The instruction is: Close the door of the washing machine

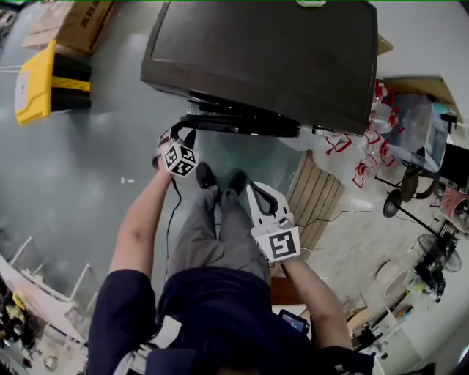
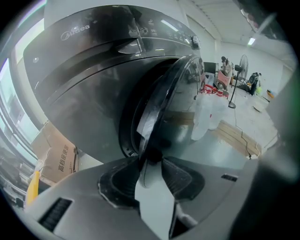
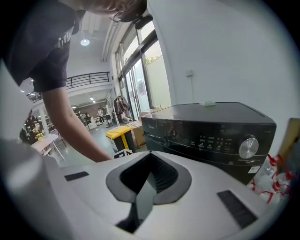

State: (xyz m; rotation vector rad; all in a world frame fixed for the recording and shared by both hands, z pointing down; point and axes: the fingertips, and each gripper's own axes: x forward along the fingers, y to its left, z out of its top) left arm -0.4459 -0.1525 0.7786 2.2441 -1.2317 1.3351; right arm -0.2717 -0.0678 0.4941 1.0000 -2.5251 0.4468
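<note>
I'm looking down on the dark washing machine (image 1: 264,51), which stands on the grey floor right ahead of my feet. Its round door (image 2: 171,93) is ajar, swung partway out from the opening in the front.

My left gripper (image 1: 180,134) is down at the machine's front, on the left side of the head view. In the left gripper view, the door's dark rim runs straight down into the gap between the two fingers (image 2: 117,180). They are clenched on that rim, one pad on each face of it, so the door is grasped at its free edge. The glass bulge of the door sits above and just beyond the fingertips.

My right gripper (image 3: 147,157) is held back near my legs, well apart from the door, and points toward the machine's control panel. Its fingers are pressed together at the tips with nothing between them.

A yellow bin (image 1: 33,84) and a cardboard box (image 1: 84,22) stand off to the left. White plastic bags (image 1: 352,154) and a slatted wooden board (image 1: 315,198) lie to the machine's right.
</note>
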